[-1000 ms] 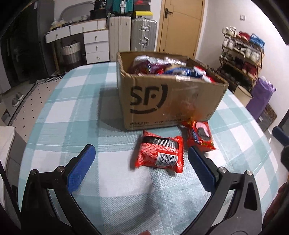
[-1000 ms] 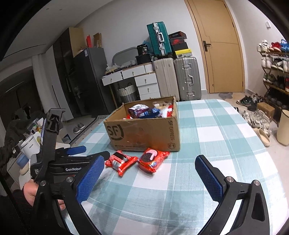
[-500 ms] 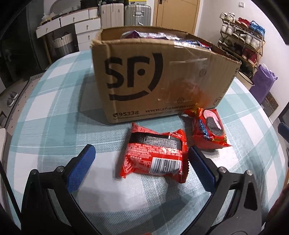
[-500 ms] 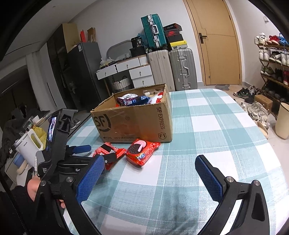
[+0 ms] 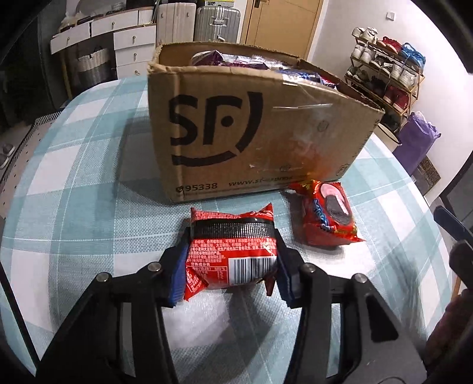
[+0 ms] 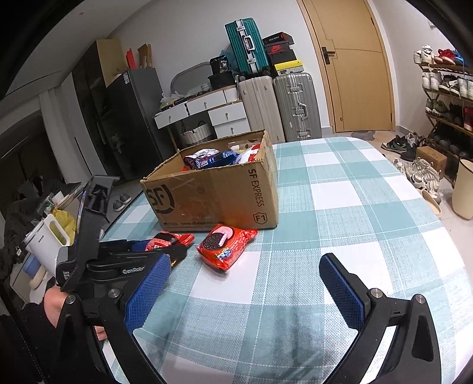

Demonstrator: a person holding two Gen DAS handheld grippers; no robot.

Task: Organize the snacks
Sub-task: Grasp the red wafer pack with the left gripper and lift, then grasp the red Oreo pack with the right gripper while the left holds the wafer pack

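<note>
The left gripper [image 5: 232, 260], its jaws just having closed, clamps a red snack packet [image 5: 233, 254] lying on the checked tablecloth [image 5: 88, 224], the red Oreo pack [image 5: 328, 218] at its two o'clock, the SF cardboard box [image 5: 254, 133] of snacks at twelve beyond, while the right gripper [image 6: 242, 283] hangs spread, holding nothing.

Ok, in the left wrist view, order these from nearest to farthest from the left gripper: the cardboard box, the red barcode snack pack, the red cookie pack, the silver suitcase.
1. Red barcode snack pack: between the left gripper's jaws, which have just been closing onto it.
2. Red cookie pack: just right, on the checked tablecloth.
3. Brown cardboard box: behind both packs.
4. Silver ribbed suitcase: far back, beside the door.
</note>
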